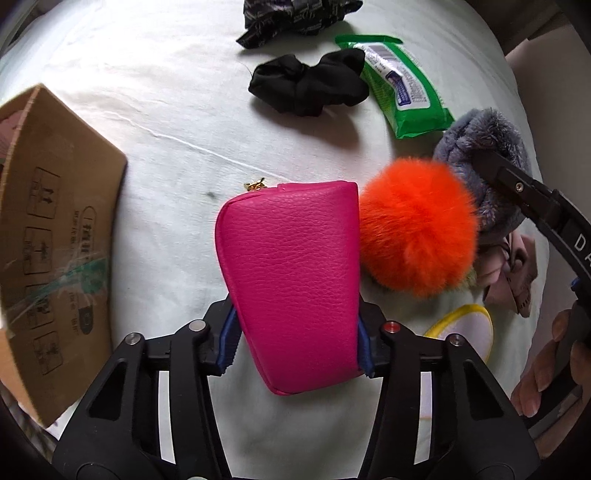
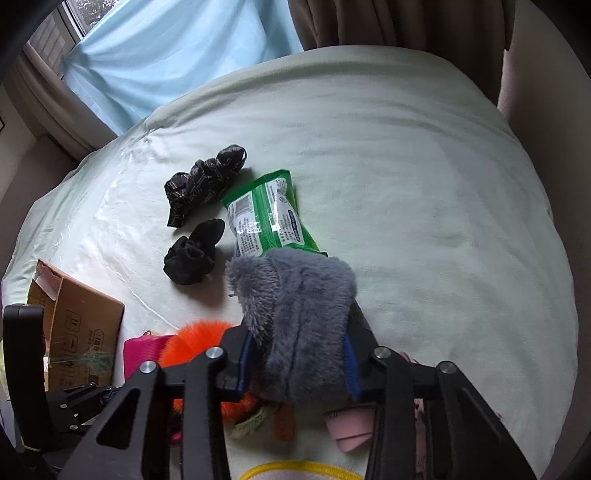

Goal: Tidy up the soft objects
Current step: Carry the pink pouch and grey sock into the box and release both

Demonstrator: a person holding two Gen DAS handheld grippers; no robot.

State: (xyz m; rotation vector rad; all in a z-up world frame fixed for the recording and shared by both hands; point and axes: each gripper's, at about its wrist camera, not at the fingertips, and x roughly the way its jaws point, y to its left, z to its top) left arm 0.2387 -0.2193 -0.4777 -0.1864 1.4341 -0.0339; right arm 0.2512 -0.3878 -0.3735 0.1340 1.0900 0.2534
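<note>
My left gripper [image 1: 295, 345] is shut on a pink leather pouch [image 1: 291, 280], held over the pale bedsheet. An orange pom-pom [image 1: 417, 227] lies just right of the pouch. My right gripper [image 2: 295, 363] is shut on a grey fluffy item [image 2: 299, 317]; the item also shows in the left wrist view [image 1: 480, 147]. A black scrunchie [image 1: 306, 83] [image 2: 194, 254], a patterned dark cloth [image 2: 203, 181] and a green wipes pack [image 1: 402, 85] [image 2: 269, 218] lie farther back.
A cardboard box [image 1: 55, 236] [image 2: 85, 332] stands at the left. A yellow-rimmed white pad [image 1: 465, 328] and a pink cloth [image 1: 509, 273] lie at the right. Curtains and a window [image 2: 74, 22] are beyond the bed's far edge.
</note>
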